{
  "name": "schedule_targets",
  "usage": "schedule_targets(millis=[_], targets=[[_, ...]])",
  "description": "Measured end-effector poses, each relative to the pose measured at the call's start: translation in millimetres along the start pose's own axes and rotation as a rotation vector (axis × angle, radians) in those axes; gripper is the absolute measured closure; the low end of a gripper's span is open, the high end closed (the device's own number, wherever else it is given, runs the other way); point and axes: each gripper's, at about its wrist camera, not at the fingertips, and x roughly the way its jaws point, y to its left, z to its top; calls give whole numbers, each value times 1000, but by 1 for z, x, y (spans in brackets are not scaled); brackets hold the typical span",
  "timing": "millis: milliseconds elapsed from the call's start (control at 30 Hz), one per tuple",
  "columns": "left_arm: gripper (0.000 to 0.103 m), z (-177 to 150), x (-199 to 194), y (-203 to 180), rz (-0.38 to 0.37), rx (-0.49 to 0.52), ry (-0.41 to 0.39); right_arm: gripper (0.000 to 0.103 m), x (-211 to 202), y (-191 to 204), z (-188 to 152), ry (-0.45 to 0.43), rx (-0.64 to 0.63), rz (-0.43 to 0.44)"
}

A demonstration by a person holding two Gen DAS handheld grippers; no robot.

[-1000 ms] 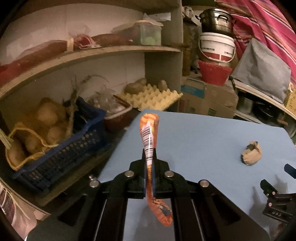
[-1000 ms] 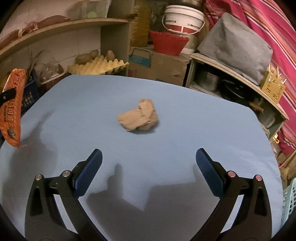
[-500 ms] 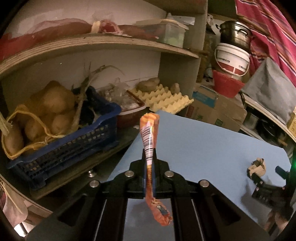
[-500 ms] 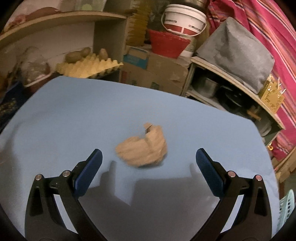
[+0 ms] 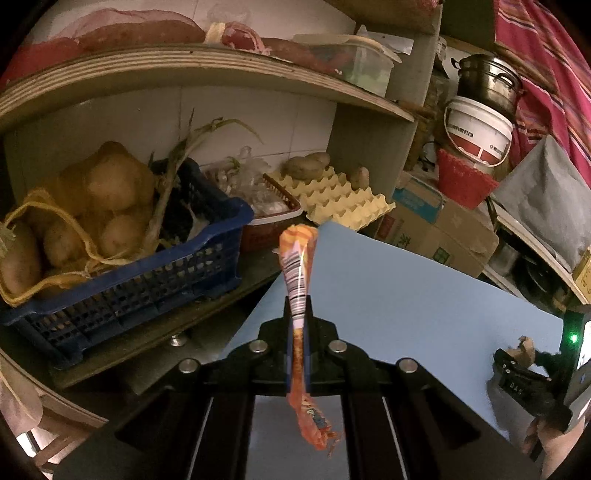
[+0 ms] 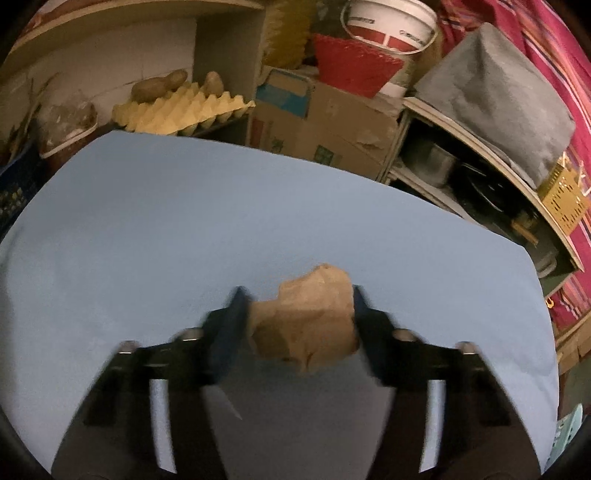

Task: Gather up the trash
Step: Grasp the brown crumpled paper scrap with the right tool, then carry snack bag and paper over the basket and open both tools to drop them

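My left gripper (image 5: 298,317) is shut on an orange snack wrapper (image 5: 297,273) with a barcode, held upright above the left edge of the blue table (image 5: 406,295). Its lower end hangs below the jaws. My right gripper (image 6: 301,314) has its blurred jaws closed in against both sides of a crumpled brown paper ball (image 6: 306,321) on the blue table (image 6: 184,221). The paper ball (image 5: 524,349) and the right gripper also show at the right edge of the left wrist view.
Left of the table a shelf holds a blue crate (image 5: 129,280) with netted potatoes, a red basket (image 5: 269,218) and a yellow egg tray (image 5: 340,199). Behind the table stand cardboard boxes (image 6: 317,129), a red basket (image 6: 354,66) and a white bucket (image 6: 391,22).
My right gripper moved forward to the paper ball and its jaws closed from wide open onto it. My left gripper swung left toward the shelf with the wrapper held.
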Motion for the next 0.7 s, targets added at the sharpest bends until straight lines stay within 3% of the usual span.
schedule_targets(millis=[333, 700], targets=[[99, 8, -18, -18, -26, 20, -13, 56, -37, -26, -16, -52, -17, 3], [99, 6, -68, -79, -141, 87, -53, 56, -122, -141, -93, -66, 86, -90]])
